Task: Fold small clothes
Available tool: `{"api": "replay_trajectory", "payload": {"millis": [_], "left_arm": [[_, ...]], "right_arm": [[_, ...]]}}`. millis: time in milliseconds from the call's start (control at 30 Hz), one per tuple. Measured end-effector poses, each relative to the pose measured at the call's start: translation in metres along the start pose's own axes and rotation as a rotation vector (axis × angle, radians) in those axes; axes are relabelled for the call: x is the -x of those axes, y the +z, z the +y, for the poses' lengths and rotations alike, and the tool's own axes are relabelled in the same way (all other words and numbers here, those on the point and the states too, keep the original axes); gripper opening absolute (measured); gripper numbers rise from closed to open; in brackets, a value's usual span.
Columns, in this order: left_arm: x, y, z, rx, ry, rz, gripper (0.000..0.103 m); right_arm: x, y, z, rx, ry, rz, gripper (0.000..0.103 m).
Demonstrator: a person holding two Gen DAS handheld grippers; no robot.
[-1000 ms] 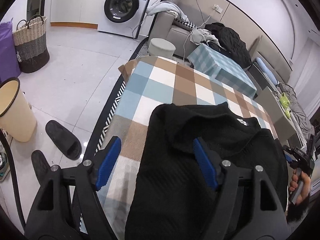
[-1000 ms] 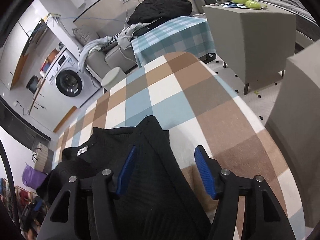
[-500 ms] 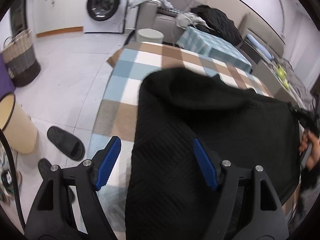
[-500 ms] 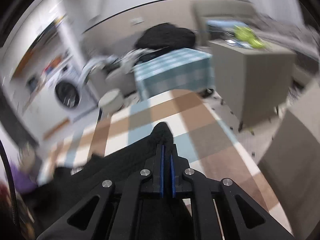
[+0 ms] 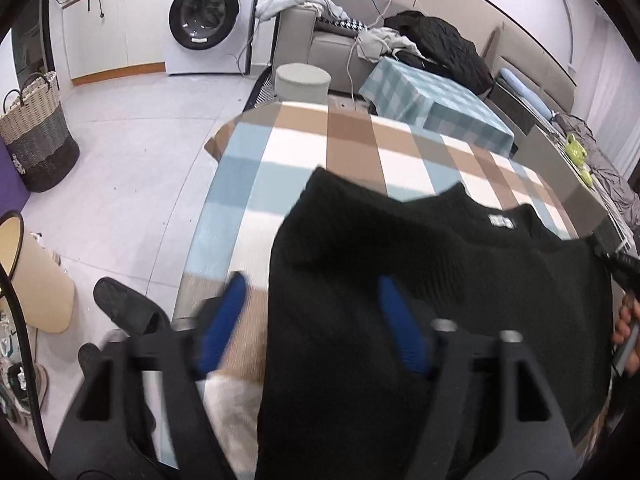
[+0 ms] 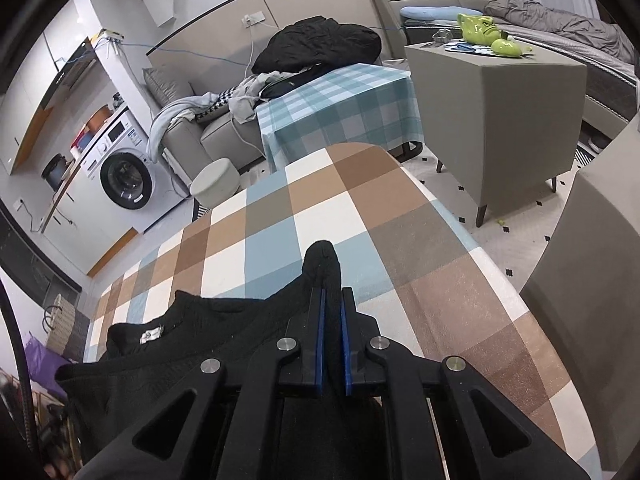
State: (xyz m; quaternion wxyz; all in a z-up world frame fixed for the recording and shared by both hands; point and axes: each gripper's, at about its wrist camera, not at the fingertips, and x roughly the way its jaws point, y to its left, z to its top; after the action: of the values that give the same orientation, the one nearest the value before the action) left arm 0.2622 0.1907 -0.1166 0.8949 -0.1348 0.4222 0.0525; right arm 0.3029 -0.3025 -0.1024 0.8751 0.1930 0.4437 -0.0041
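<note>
A black knit sweater (image 5: 440, 260) lies on the table's checked cloth (image 5: 352, 140), collar and white label (image 5: 500, 221) facing up. My left gripper (image 5: 311, 282) straddles the sweater's left edge. Its jaws are closing and blurred: the right pad lies on the knit, the left pad is still off it over the cloth. In the right wrist view my right gripper (image 6: 332, 294) is shut on a corner of the sweater (image 6: 200, 344), and a tuft of knit sticks out past the pads. That gripper (image 5: 624, 268) and a hand (image 5: 624, 328) also show at the left view's right edge.
On the floor to the left are a cream bin (image 5: 32, 280), dark slippers (image 5: 128, 312) and a woven basket (image 5: 36, 136). Beyond the table stand a round stool (image 5: 302, 80), a teal-checked table (image 6: 344, 104), a sofa with clothes (image 6: 312, 48) and a grey cabinet (image 6: 492, 120).
My right gripper's jaws closed on the sweater's corner. My left gripper's jaws have narrowed around the sweater's left edge and the view shifted; the sweater bulged up, then settled flatter.
</note>
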Motion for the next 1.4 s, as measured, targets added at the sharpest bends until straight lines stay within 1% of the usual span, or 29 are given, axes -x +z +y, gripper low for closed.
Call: {"api": "replay_trajectory", "payload": {"millis": [33, 67, 100, 167, 233, 333, 400, 467, 500, 567, 600, 633, 667, 700, 733, 767, 800, 833, 867, 900, 933, 1033, 1100, 1133, 1200, 1267, 1333, 1400], "left_arm": [[-0.004, 0.002, 0.0, 0.003, -0.007, 0.0, 0.029], [-0.006, 0.002, 0.001, 0.008, -0.017, 0.0, 0.014], [-0.007, 0.002, 0.001, 0.015, -0.032, -0.009, 0.007], [0.0, 0.001, 0.002, 0.024, -0.035, -0.055, 0.005], [0.012, -0.001, 0.002, 0.028, -0.043, -0.103, 0.004], [0.036, 0.0, 0.007, 0.044, -0.064, -0.183, 0.004], [0.048, 0.001, 0.01, 0.059, -0.071, -0.213, 0.003], [0.056, 0.005, 0.014, 0.076, -0.063, -0.238, 0.003], [0.057, 0.006, 0.017, 0.084, -0.056, -0.243, 0.003], [0.052, 0.01, 0.023, 0.107, -0.033, -0.235, 0.003], [0.05, 0.009, 0.025, 0.119, -0.028, -0.231, 0.004], [0.045, 0.009, 0.027, 0.133, -0.026, -0.216, 0.004], [0.039, 0.008, 0.028, 0.141, -0.001, -0.177, 0.005], [0.035, 0.007, 0.029, 0.144, 0.021, -0.147, 0.01], [0.032, 0.004, 0.028, 0.137, 0.031, -0.125, 0.013], [0.032, 0.001, 0.028, 0.125, 0.033, -0.11, 0.018], [0.032, -0.002, 0.028, 0.122, 0.032, -0.106, 0.027], [0.033, -0.006, 0.029, 0.119, 0.028, -0.094, 0.032], [0.036, -0.011, 0.029, 0.12, 0.024, -0.083, 0.042], [0.039, -0.016, 0.029, 0.12, 0.022, -0.077, 0.048], [0.043, -0.022, 0.03, 0.118, 0.021, -0.072, 0.049], [0.059, -0.05, 0.028, 0.1, 0.017, -0.032, 0.052], [0.07, -0.074, 0.025, 0.077, 0.018, -0.001, 0.052], [0.075, -0.083, 0.024, 0.071, 0.023, 0.007, 0.052], [0.085, -0.106, 0.023, 0.064, 0.033, 0.038, 0.052], [0.093, -0.129, 0.023, 0.061, 0.029, 0.07, 0.052], [0.102, -0.15, 0.024, 0.075, 0.029, 0.08, 0.052], [0.106, -0.162, 0.024, 0.091, 0.007, 0.09, 0.052]], "right_arm": [[0.0, -0.001, 0.001, 0.008, -0.005, 0.003, 0.006], [0.0, -0.002, 0.001, 0.017, -0.005, 0.004, 0.006], [0.001, -0.003, 0.002, 0.023, -0.003, 0.001, 0.006], [0.003, -0.004, 0.003, 0.034, 0.006, -0.006, 0.006], [0.008, -0.005, 0.002, 0.038, 0.019, -0.014, 0.005], [0.022, -0.003, 0.004, 0.043, 0.07, -0.055, 0.005], [0.033, -0.001, 0.007, 0.048, 0.095, -0.101, 0.005], [0.042, 0.003, 0.01, 0.042, 0.115, -0.139, 0.005], [0.045, 0.005, 0.011, 0.03, 0.129, -0.159, 0.005], [0.044, 0.01, 0.014, 0.011, 0.115, -0.171, 0.005], [0.041, 0.012, 0.015, 0.003, 0.108, -0.172, 0.005], [0.034, 0.014, 0.016, -0.009, 0.082, -0.165, 0.008], [0.027, 0.015, 0.017, -0.02, 0.046, -0.143, 0.013], [0.021, 0.015, 0.017, -0.029, 0.018, -0.117, 0.016], [0.015, 0.014, 0.016, -0.034, 0.005, -0.087, 0.016], [0.012, 0.011, 0.016, -0.033, 0.013, -0.06, 0.017], [0.011, 0.009, 0.015, -0.03, 0.015, -0.049, 0.023], [0.011, 0.005, 0.014, -0.023, 0.015, -0.033, 0.028], [0.012, 0.001, 0.013, -0.014, 0.02, -0.008, 0.03], [0.012, -0.003, 0.01, -0.01, 0.026, 0.012, 0.034], [0.014, -0.008, 0.008, -0.003, 0.032, 0.039, 0.038], [0.028, -0.028, -0.003, 0.012, 0.053, 0.111, 0.041], [0.04, -0.044, -0.012, 0.026, 0.07, 0.133, 0.043], [0.049, -0.055, -0.017, 0.038, 0.072, 0.14, 0.048], [0.067, -0.077, -0.028, 0.058, 0.062, 0.157, 0.052], [0.081, -0.097, -0.038, 0.074, 0.068, 0.175, 0.052], [0.091, -0.119, -0.045, 0.088, 0.082, 0.208, 0.052], [0.097, -0.132, -0.048, 0.118, 0.08, 0.227, 0.052]]}}
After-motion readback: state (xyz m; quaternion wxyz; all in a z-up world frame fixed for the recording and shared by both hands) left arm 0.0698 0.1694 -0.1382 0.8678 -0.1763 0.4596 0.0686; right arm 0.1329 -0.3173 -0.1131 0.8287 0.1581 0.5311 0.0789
